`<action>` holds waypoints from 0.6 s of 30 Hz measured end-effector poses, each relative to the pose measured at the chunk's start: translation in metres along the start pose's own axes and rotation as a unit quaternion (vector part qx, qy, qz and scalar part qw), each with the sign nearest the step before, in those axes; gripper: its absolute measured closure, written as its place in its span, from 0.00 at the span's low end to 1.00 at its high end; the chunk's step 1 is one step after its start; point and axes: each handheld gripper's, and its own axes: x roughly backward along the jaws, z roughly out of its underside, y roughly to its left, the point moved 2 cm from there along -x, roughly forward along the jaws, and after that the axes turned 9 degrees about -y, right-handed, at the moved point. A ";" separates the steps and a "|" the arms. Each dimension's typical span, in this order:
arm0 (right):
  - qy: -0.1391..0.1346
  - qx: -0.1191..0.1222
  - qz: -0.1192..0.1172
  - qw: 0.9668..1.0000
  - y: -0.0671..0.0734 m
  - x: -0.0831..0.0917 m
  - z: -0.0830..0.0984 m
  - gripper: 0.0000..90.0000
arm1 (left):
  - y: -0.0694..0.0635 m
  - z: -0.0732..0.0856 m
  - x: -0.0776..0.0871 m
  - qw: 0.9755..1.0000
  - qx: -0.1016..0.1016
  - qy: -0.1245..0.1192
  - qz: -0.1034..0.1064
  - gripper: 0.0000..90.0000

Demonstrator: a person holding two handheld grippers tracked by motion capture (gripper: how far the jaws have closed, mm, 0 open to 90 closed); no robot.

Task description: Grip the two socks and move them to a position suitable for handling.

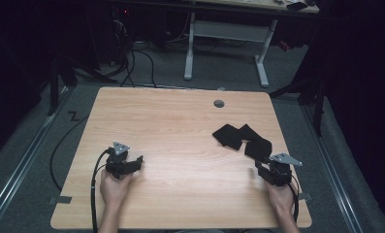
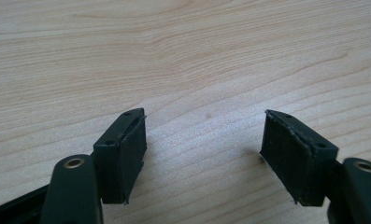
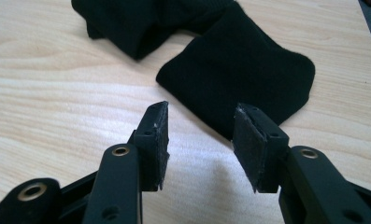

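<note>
The black sock [image 3: 239,79] lies crumpled near the table's [image 1: 180,121] right edge, just ahead of my right gripper [image 3: 199,140], whose jaws stand parted and empty. I would advance low over its near edge before pinching. My left gripper [image 2: 202,149] rests spread wide over bare wood.

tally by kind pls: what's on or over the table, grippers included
Black cloth pieces: 1, the black cloth, crumpled; whether it is one piece or more I cannot tell.
Handheld grippers: 2, the left gripper and the right gripper, both with jaws apart and nothing between them.
Grey grommet in the table: 1, the grommet.
Total: 4
</note>
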 end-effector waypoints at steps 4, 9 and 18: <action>-0.003 0.002 0.006 1.000 -0.004 -0.001 -0.009 0.62 | 0.000 0.000 0.000 1.000 0.000 0.000 0.000 0.35; -0.009 -0.001 0.011 1.000 -0.009 -0.005 -0.017 0.60 | 0.000 0.000 0.000 1.000 0.000 0.000 0.000 0.35; 0.008 -0.017 0.021 1.000 -0.026 -0.033 -0.035 0.49 | -0.001 0.000 0.000 1.000 -0.003 0.001 -0.002 0.35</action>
